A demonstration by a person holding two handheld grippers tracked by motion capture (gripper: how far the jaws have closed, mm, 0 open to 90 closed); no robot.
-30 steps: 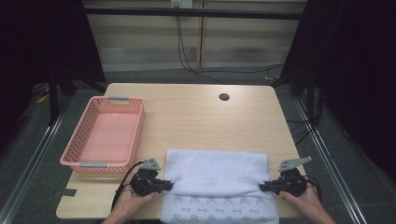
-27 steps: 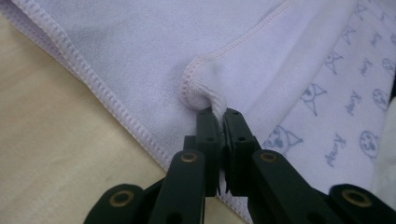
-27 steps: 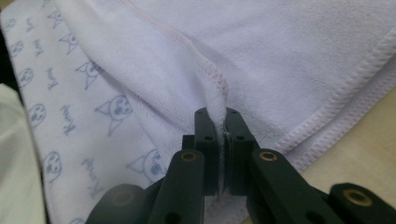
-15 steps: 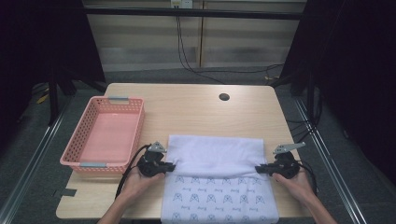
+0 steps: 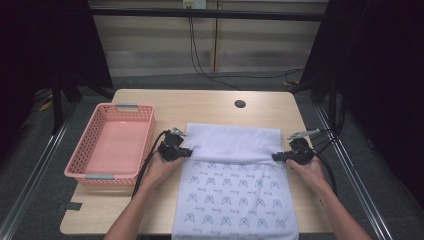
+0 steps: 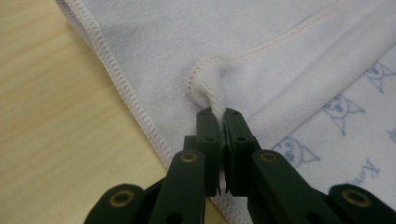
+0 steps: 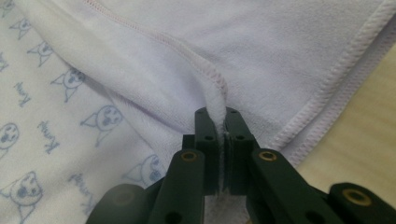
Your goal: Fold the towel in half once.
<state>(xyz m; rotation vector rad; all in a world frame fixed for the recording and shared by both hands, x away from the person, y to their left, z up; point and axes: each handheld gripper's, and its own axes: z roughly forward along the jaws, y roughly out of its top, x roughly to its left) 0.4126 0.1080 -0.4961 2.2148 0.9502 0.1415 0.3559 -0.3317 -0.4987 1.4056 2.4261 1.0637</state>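
Both grippers (image 5: 189, 152) (image 5: 274, 156) pinch opposite edges of the towel (image 5: 235, 185) between them.

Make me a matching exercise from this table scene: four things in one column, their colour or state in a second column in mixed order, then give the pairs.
Things:
1. basket
2. towel
3. left gripper
4. table

Colour or state:
A. white with a blue print, far part folded over
B. light wood, with a dark round hole near its far edge
C. pink, nothing in it
D. shut on the towel's edge

Pairs: 1-C, 2-A, 3-D, 4-B
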